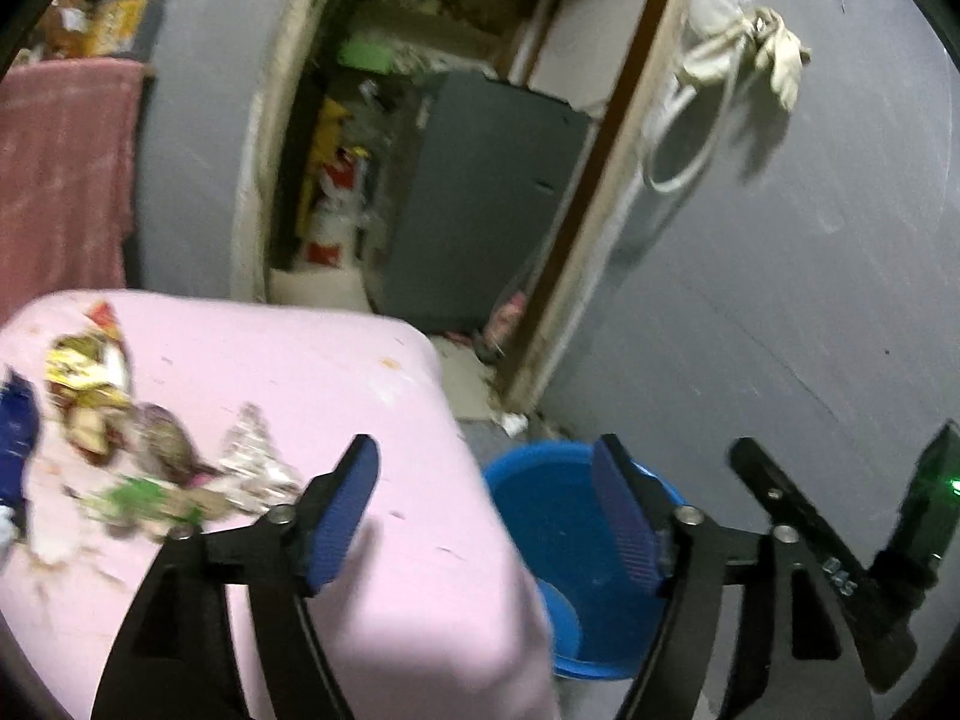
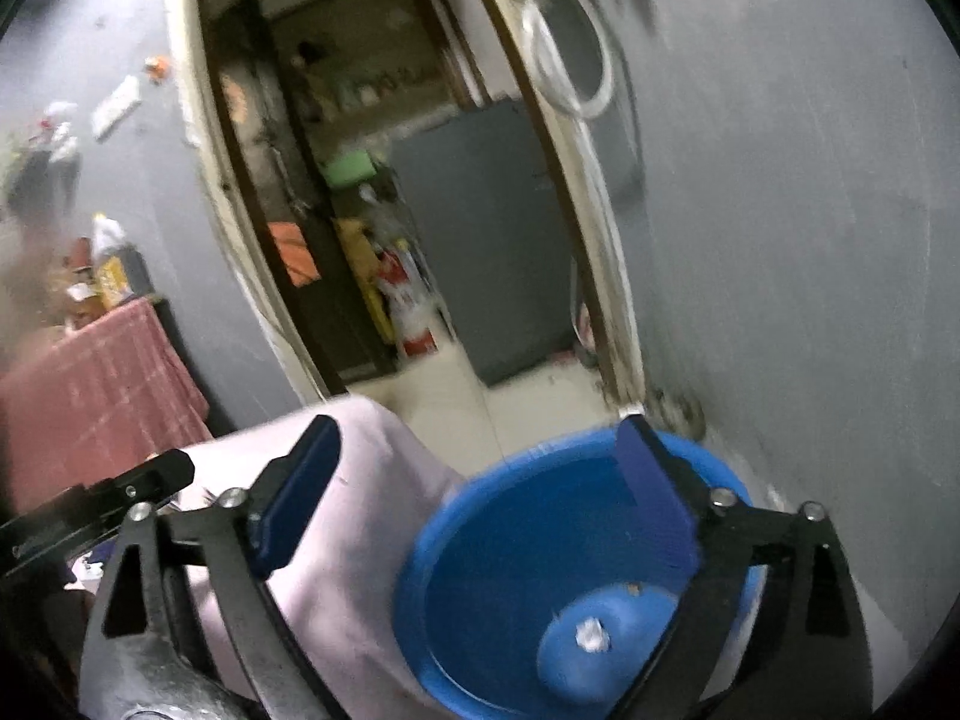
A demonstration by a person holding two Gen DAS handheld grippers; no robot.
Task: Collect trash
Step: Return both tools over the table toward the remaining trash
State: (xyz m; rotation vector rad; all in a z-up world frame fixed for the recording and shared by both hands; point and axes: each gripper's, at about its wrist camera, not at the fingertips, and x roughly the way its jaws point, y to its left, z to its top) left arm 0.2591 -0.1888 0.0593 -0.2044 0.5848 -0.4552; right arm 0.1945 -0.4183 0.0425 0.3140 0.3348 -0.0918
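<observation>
My left claw (image 1: 489,510) hangs wide open with nothing between its blue pads (image 1: 339,516), poised over the near right corner of the pink-covered bench (image 1: 336,384). The trash lies well to the left of it on that pink cover: a heap of crumpled wrappers (image 1: 138,438), yellow, brown, silver and green, with a dark blue packet (image 1: 18,438) at the far left edge. The picture is blurred, so I cannot tell one wrapper from the next with any certainty.

My right claw (image 2: 480,498) is also spread open and empty. It hovers above the blue bucket (image 2: 480,552), which stands on the floor just beside the bench's right side, close to the grey wall (image 2: 810,240). In the bottom of the bucket lies one small white crumpled scrap (image 2: 590,636).

From the left wrist view, the same bucket (image 1: 552,516) shows between the fingers, lower than the bench top, and my right claw (image 1: 840,540) appears at the right edge.

Behind the bench an open doorway (image 2: 384,180) leads into a cluttered room. A pink cloth (image 1: 60,168) hangs at the left.
</observation>
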